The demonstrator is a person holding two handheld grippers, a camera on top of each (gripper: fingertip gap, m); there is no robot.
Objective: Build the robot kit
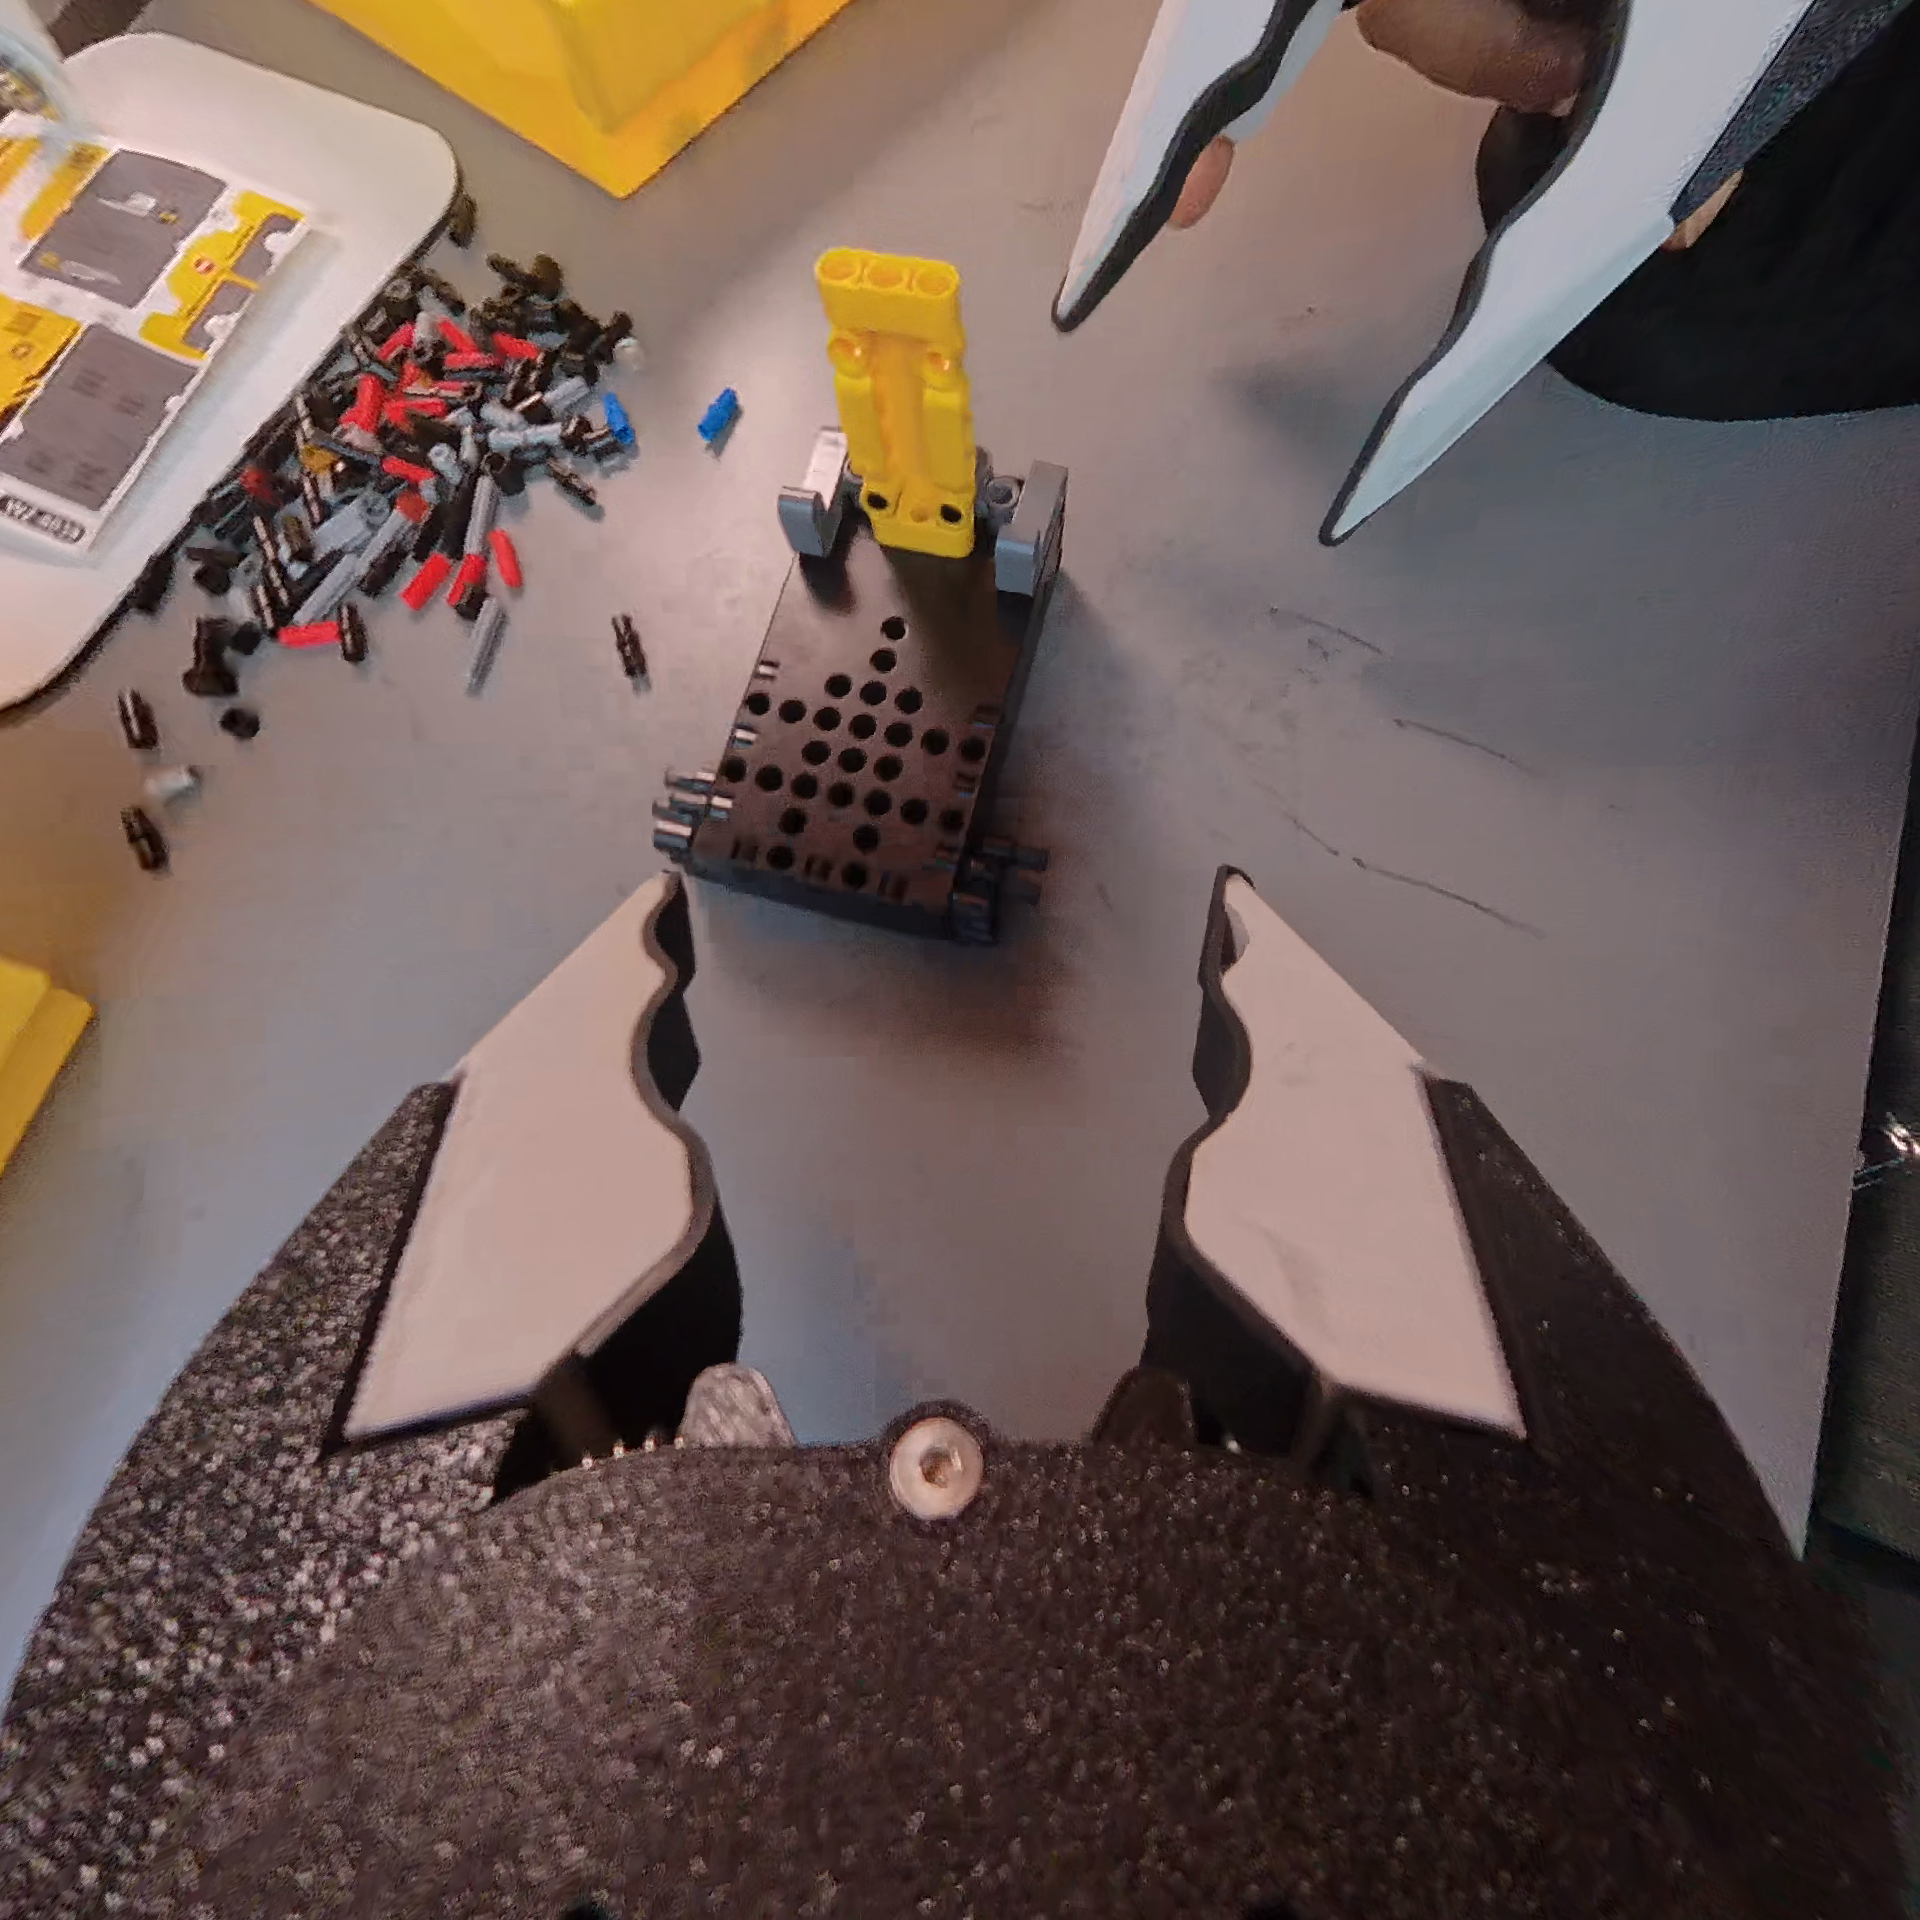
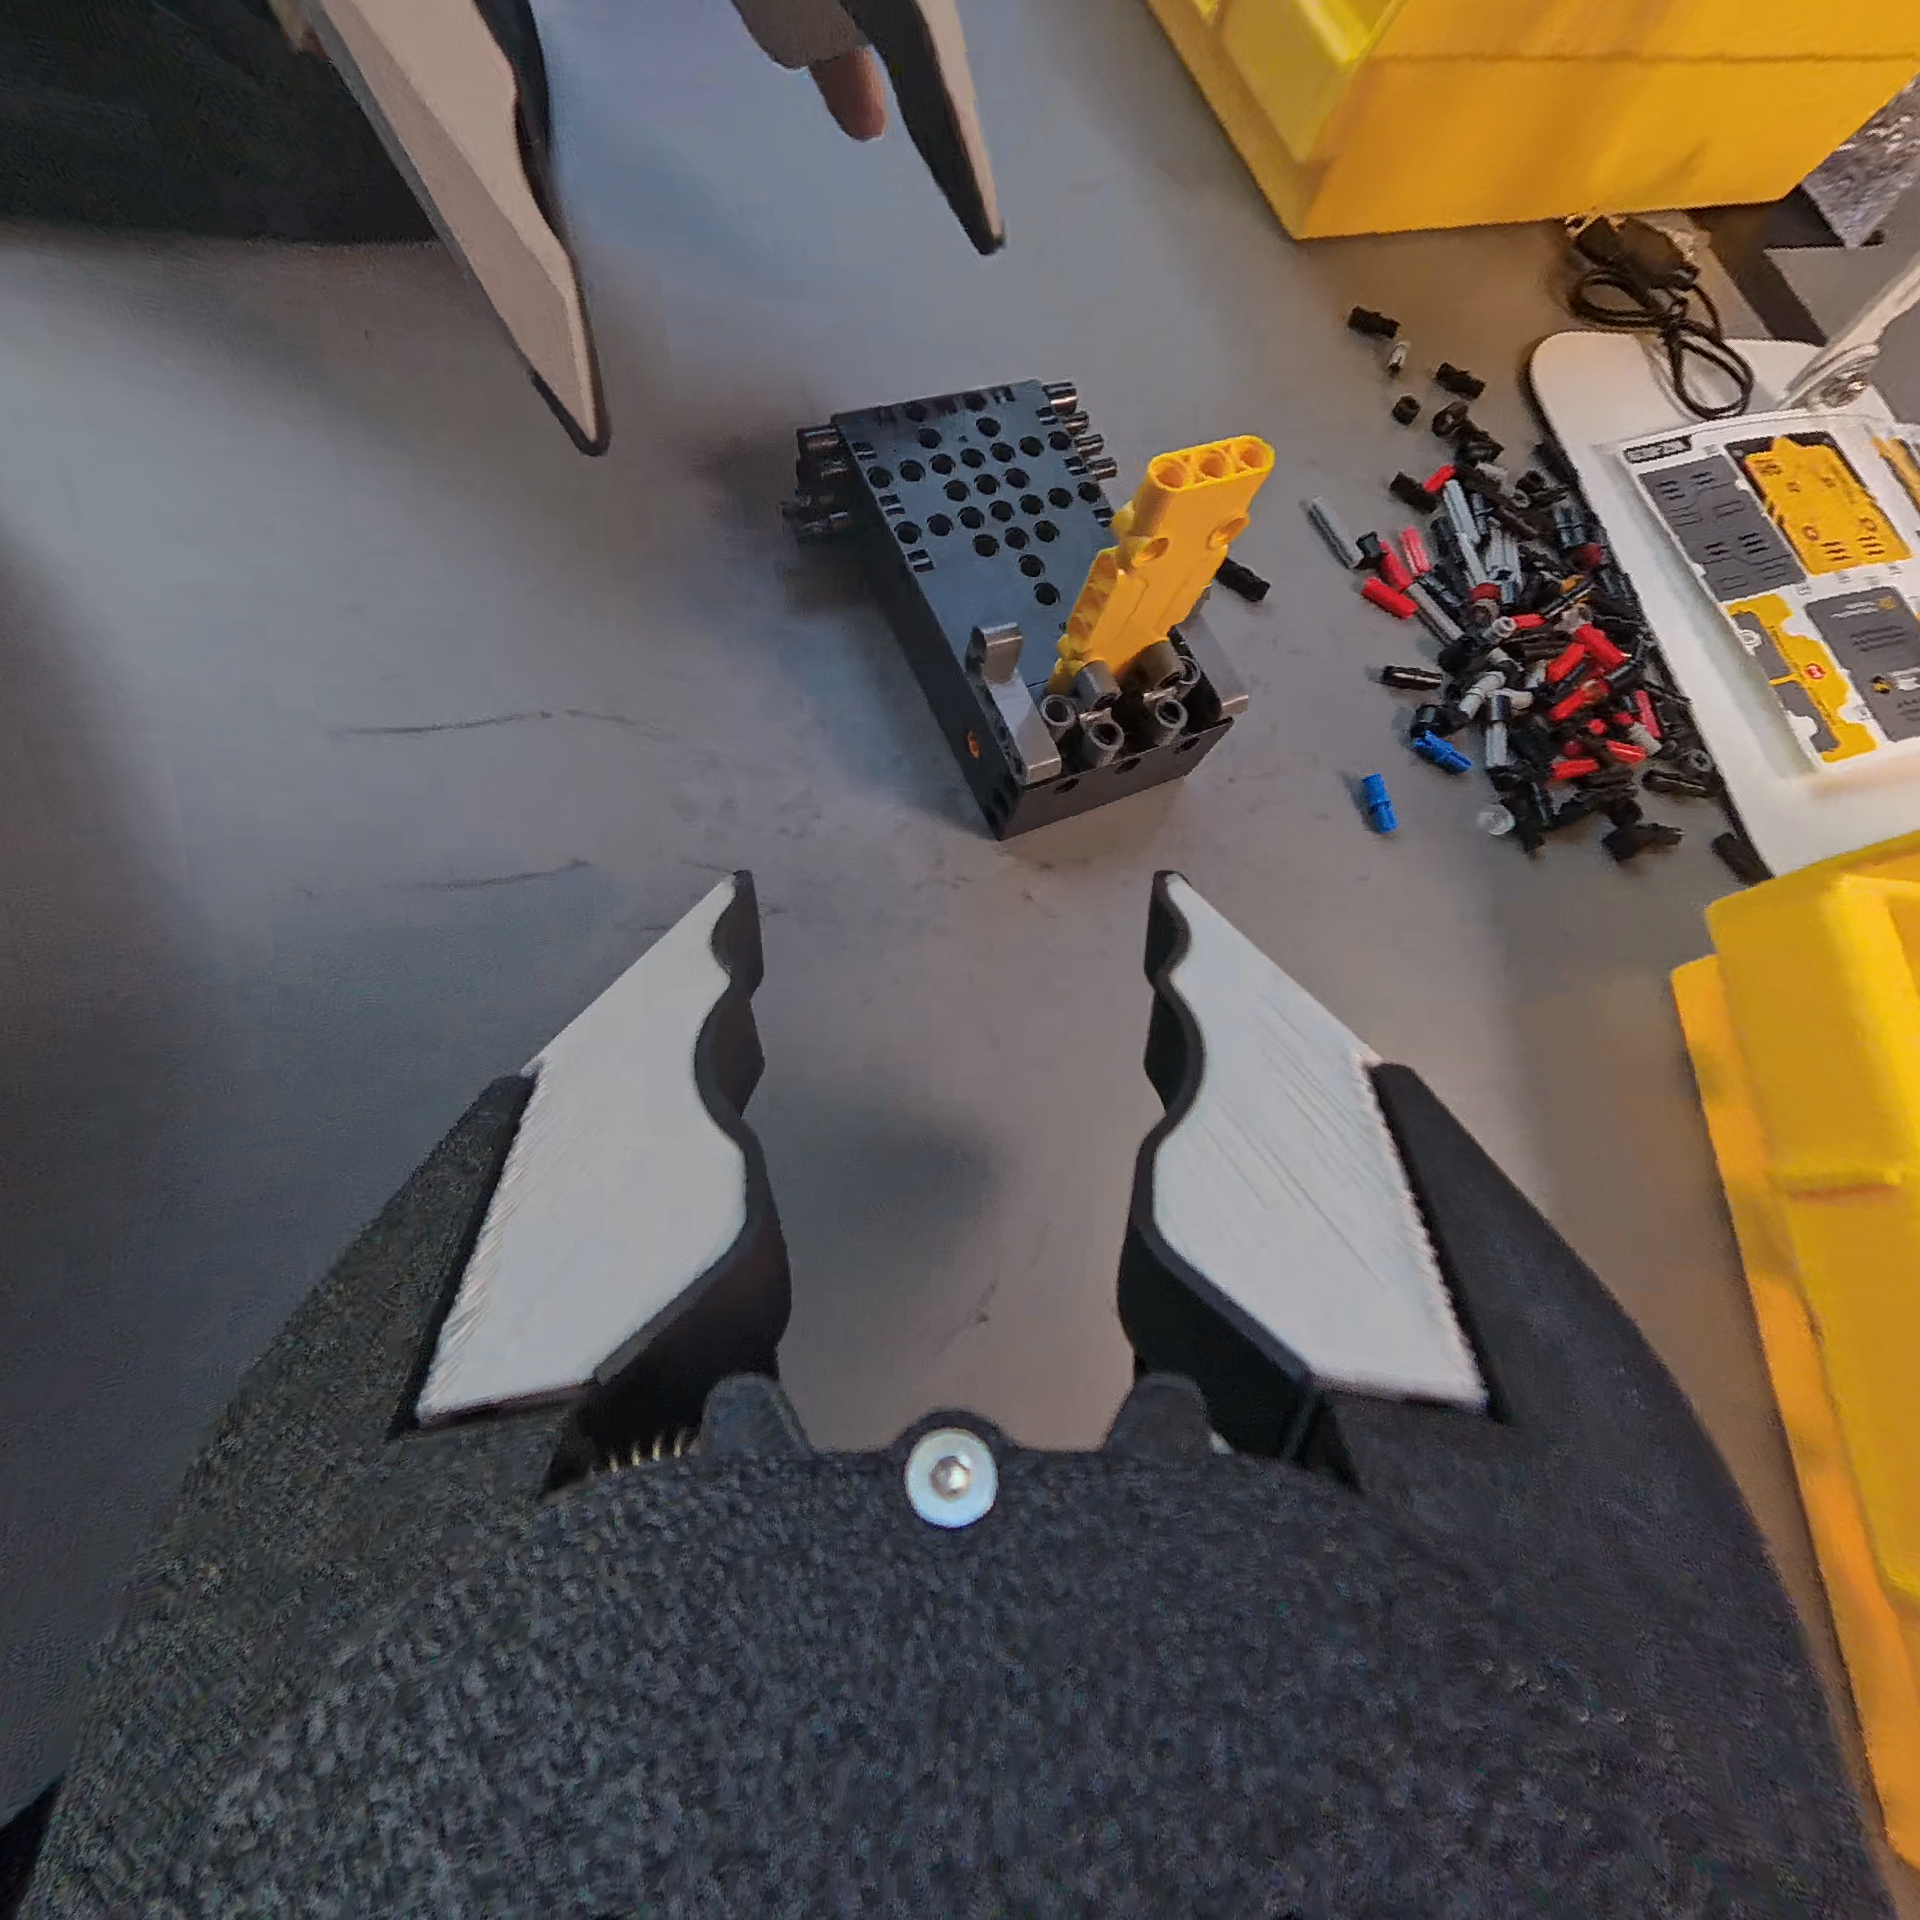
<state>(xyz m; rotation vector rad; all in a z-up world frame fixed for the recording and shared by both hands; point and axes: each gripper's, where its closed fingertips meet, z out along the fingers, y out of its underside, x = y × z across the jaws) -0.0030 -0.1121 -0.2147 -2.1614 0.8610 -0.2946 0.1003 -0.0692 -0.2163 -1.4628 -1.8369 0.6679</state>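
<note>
A black perforated brick assembly (image 1: 852, 769) lies on the grey table (image 1: 1351, 831), with a yellow beam piece (image 1: 902, 405) standing up at its far end between grey brackets. My left gripper (image 1: 945, 883) is open and empty, its tips just short of the assembly's near end. The right gripper (image 1: 1195, 416) shows open at the upper right, apart from the assembly. In the right wrist view the assembly (image 2: 977, 540) and yellow piece (image 2: 1153, 561) lie ahead of my open, empty right gripper (image 2: 948, 883). The left gripper (image 2: 790, 343) shows open beyond.
A pile of small black, red and grey pins (image 1: 416, 457) lies left of the assembly, with loose blue pins (image 1: 719, 414). A white tray (image 1: 343, 156) holds a printed sheet (image 1: 114, 343). Yellow bins (image 2: 1558, 94) stand at the table's far side and right edge (image 2: 1829, 1143). A black cable (image 2: 1652, 301) lies near the tray.
</note>
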